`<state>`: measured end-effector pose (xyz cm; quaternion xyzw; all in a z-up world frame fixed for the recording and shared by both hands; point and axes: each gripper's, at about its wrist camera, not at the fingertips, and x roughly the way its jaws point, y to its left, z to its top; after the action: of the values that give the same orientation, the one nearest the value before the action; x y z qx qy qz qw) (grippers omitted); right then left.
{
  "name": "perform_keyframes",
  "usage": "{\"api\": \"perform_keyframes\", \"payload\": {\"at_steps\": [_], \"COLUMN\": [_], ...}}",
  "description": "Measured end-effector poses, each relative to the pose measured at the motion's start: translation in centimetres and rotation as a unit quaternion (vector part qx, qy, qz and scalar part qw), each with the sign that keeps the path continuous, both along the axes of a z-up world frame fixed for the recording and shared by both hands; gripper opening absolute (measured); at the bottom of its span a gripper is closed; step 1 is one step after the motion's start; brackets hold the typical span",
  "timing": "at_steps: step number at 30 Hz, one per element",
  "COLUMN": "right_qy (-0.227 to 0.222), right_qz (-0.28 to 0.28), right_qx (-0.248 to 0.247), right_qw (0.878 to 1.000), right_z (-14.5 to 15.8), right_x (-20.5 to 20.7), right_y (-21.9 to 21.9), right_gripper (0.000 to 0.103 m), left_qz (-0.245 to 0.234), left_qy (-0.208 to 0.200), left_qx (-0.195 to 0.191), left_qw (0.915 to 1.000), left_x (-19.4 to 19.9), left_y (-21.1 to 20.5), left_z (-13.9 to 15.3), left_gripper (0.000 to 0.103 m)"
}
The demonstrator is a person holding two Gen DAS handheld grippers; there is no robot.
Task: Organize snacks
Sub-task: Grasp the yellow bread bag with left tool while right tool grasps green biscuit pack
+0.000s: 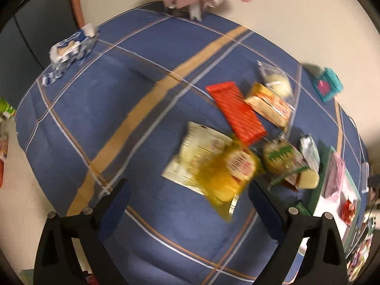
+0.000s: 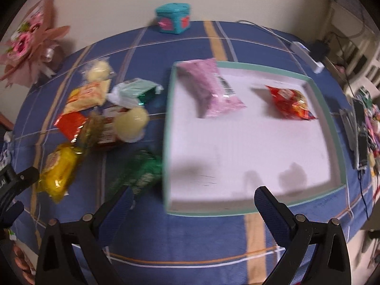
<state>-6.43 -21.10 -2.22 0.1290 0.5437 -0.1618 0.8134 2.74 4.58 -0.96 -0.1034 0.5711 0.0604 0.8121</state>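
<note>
— So, how far along are you with the snacks?

— Early, I'd say. Only two are in the tray (image 2: 332, 128): a pink bag (image 2: 211, 90) at the far left corner, leaning on the rim, and a red bag (image 2: 289, 102) toward the far right. Most of the white floor is bare.

— And the rest?

— Heaped on the blue cloth (image 1: 114, 76) left of the tray. From my right gripper (image 2: 192, 199) I count a yellow bag (image 2: 59, 168) nearest, a green bag (image 2: 140, 168) just beside the tray wall, an orange pack (image 2: 71, 121), a pale round bun (image 2: 130, 123), a mint-green wrapper (image 2: 135, 92), a yellow-orange pack (image 2: 85, 95) and another bun (image 2: 97, 71) at the far end. It's blurred, so I may have missed one or two.

— What are you holding?

— Nothing. Both tools are spread wide with only cloth or tray between the fingers. My left gripper (image 1: 187, 190) hangs over the near edge of the pile, with the yellow bag just ahead of it, lying on a white packet (image 1: 197, 152). My right one sits over the tray's near left corner.

— Next?

— Probably the yellow bag with the left, since it's closest. The teal box (image 2: 173, 21) and the blue-white pack (image 1: 71, 47) lie well apart from the pile; I can't tell whether they belong.
</note>
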Motion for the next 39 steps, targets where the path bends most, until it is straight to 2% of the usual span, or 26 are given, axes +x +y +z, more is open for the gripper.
{"api": "perform_keyframes", "payload": {"at_steps": [7,16,24,29,39], "right_qy": [-0.004,-0.004,-0.017,-0.008,0.007], "right_qz": [0.046,0.059,0.073,0.091,0.090], "right_qx": [0.024,0.083,0.095,0.091,0.099], "right_qw": [0.999,0.995,0.993,0.992,0.991], "right_z": [-0.5,-1.5,-1.1,-1.4,-3.0], "right_x": [1.6,2.5,2.7,3.0,4.1], "right_y": [3.2,4.2,4.3,5.0,4.8], "right_gripper": [0.103,0.103,0.080,0.068,0.067], "left_qz": [0.020,-0.005,-0.005,-0.007,-0.012], "left_qy": [0.011,0.027,0.026,0.027,0.035], "left_qx": [0.003,0.009,0.010,0.008,0.007], "left_qw": [0.9997,0.9996,0.9996,0.9996,0.9993], "left_x": [0.6,1.0,1.2,1.2,1.3], "left_y": [2.3,1.4,1.4,1.2,1.1], "left_z": [-0.2,-0.7,-0.3,-0.4,-0.9], "left_gripper": [0.098,0.098,0.098,0.098,0.098]}}
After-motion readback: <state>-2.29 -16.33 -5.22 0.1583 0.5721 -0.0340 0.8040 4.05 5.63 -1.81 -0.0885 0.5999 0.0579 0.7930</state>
